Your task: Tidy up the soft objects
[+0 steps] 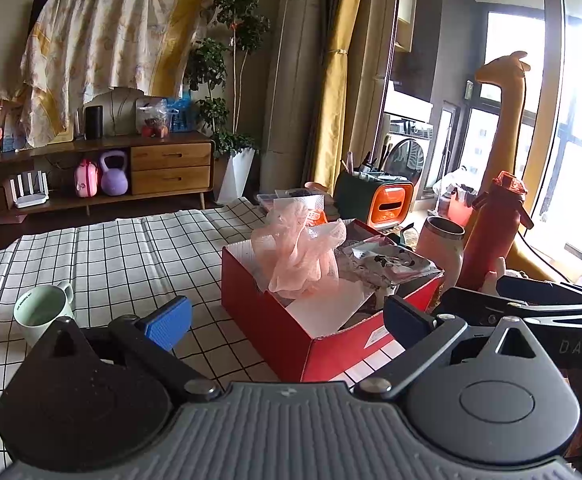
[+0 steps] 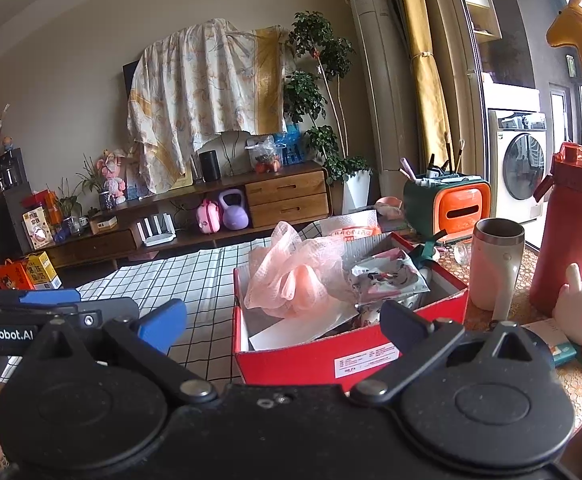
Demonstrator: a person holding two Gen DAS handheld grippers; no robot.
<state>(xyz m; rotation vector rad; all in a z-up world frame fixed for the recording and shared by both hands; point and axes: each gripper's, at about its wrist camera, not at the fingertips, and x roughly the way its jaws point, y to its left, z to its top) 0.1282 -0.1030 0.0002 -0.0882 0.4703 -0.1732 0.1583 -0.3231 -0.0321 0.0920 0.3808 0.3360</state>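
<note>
Both the left gripper and right gripper hang spread and empty before the pink mesh bath pouf, feather-light, squashy, best pinched at its bunched middle.

- A home living room: wooden sideboard at centre left, potted tree beside it.
- Washing machine at right; checked tablecloth on the table.

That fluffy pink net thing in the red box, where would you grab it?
Pinch the pink mesh pouf at its bunched top folds, coming from above. It stands up over the red box rim, and the box walls block any sideways approach.
</note>
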